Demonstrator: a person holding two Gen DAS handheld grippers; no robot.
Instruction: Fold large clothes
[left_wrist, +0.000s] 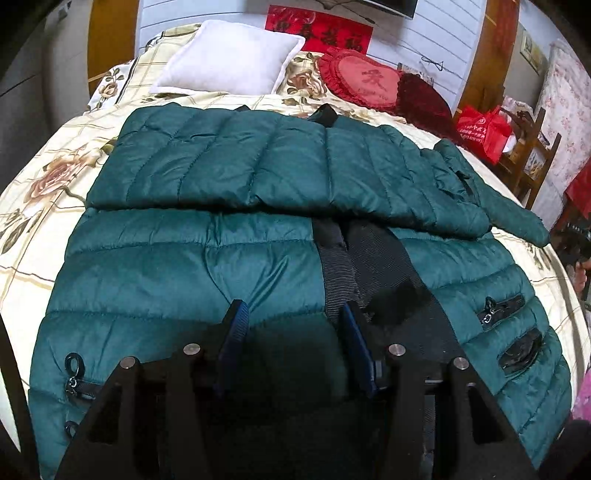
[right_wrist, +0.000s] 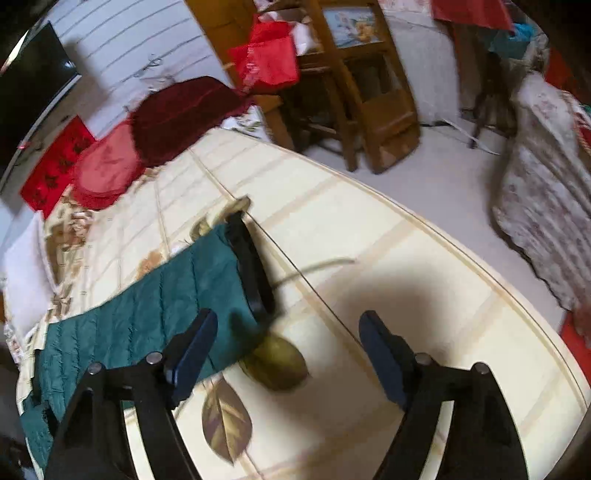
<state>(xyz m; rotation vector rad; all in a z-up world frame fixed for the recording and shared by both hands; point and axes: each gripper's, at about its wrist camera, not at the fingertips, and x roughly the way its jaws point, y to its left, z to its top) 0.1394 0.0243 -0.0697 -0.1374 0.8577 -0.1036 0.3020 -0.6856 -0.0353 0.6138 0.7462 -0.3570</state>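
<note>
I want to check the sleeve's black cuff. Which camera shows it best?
The right wrist view: the cuff lies full length on the bedsheet ahead of the open right gripper. The left wrist view shows only the jacket body.

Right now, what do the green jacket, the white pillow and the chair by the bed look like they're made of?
Jacket: looks like quilted nylon or polyester shell, slight sheen, puffy stitched channels.
Pillow: soft matte fabric, maybe fleece or cotton; hard to tell.
Chair: wood, warm brown and smooth-looking.

Teal quilted jacket (left_wrist: 258, 258); cream floral bedspread (right_wrist: 369, 240)
</note>
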